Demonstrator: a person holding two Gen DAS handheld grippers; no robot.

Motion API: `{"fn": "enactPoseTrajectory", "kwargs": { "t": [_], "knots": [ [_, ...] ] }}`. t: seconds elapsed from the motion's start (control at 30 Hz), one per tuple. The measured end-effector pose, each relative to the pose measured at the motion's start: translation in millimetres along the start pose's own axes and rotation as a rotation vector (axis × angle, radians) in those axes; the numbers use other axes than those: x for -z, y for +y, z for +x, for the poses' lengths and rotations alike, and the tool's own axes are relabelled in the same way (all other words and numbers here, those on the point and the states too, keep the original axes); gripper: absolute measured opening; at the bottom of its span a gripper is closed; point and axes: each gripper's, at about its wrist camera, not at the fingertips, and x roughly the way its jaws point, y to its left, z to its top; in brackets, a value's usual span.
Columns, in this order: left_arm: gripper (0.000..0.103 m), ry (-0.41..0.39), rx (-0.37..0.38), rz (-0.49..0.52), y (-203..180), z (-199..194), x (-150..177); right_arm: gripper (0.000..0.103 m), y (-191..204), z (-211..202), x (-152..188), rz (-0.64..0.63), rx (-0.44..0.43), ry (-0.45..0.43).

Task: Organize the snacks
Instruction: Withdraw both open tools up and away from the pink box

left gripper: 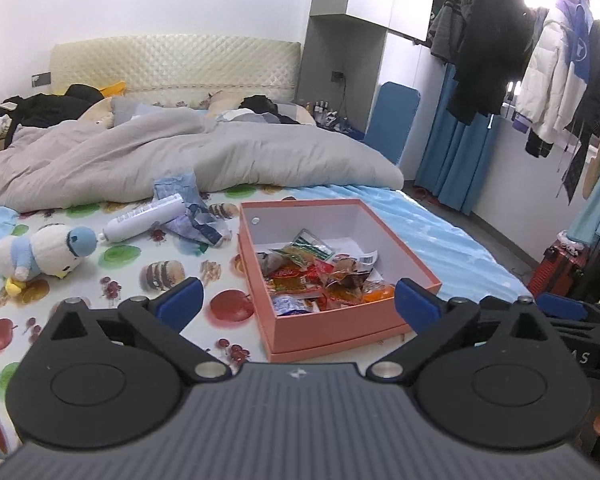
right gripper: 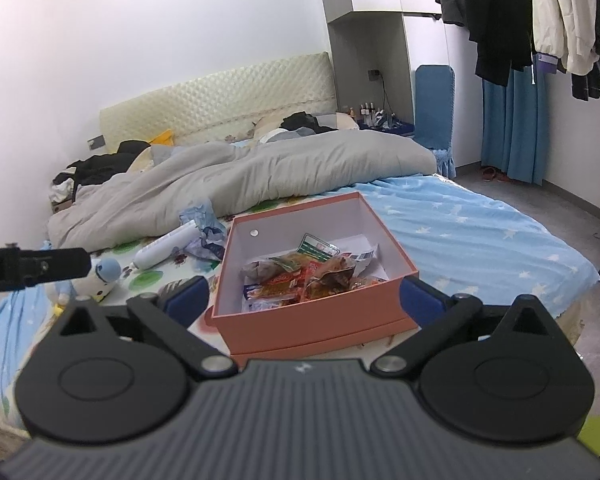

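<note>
One pink box (left gripper: pixel 340 320) sits near the middle of the bed, holding a heap of snack packets (left gripper: pixel 320 280) too jumbled to count exactly, perhaps a dozen. To its left lie one white bottle (left gripper: pixel 144 220), one crumpled blue wrapper (left gripper: pixel 192 216) and one plush penguin (left gripper: pixel 40 254), with one grey duvet (left gripper: pixel 180 156) bunched at the far end. Two grippers show, each with two blue-tipped fingers (left gripper: pixel 180 298), and one blue chair (left gripper: pixel 392 120) stands far right.

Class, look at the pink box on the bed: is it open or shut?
Open. The box has no lid on, and snack packets lie loose inside.
</note>
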Motion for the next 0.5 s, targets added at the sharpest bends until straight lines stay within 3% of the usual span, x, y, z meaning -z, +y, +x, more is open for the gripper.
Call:
{"fn": "enactPoseTrajectory", "kwargs": {
  "t": [0.5],
  "knots": [
    [0.103,0.028,-0.021,-0.002,3.5,-5.3,-2.0,0.103,-0.4,-6.3,-4.7,0.009,-0.012,0.006]
  ]
}}
